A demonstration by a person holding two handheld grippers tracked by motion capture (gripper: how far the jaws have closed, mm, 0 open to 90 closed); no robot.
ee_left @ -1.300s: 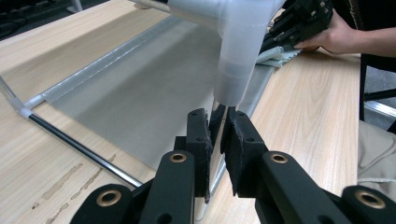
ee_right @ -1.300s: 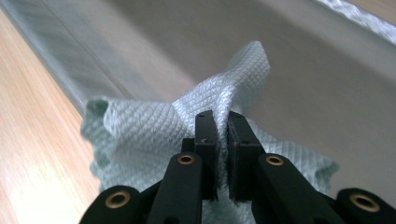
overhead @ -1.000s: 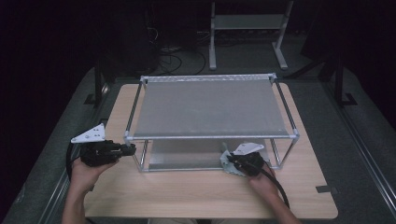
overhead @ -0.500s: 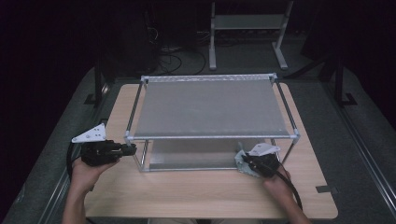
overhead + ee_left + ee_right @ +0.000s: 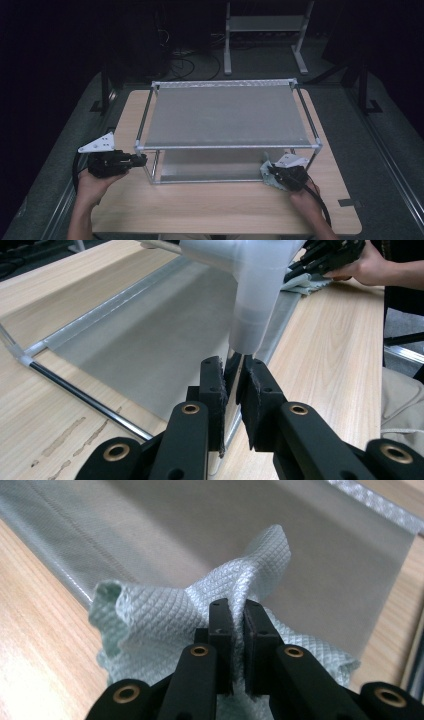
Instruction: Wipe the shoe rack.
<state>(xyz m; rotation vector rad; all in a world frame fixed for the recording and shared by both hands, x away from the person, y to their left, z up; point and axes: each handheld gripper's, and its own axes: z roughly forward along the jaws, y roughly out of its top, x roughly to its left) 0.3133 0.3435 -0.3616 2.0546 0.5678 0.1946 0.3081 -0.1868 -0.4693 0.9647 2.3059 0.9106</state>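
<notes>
A two-level rack point(image 5: 225, 115) of metal rods and grey panels stands on the wooden table point(image 5: 200, 210). My left gripper point(image 5: 141, 158) is at its near left corner, shut on the upright post point(image 5: 234, 365) just under the white corner joint point(image 5: 250, 295). My right gripper point(image 5: 267, 175) is at the near right of the lower panel point(image 5: 210, 165). It is shut on a pale green woven cloth point(image 5: 165, 615), which bunches around the jaws and lies against that panel point(image 5: 300, 545). In the left gripper view the cloth point(image 5: 305, 286) and the other hand show far off.
A metal stand point(image 5: 265, 30) and cables point(image 5: 180, 55) sit on the dark floor behind the table. A small strip of tape point(image 5: 347, 202) lies near the table's front right corner. Bare wood runs along the front edge.
My right gripper has slid to the right along the front of the lower panel, cloth still in it. The left gripper has stayed on the corner post.
</notes>
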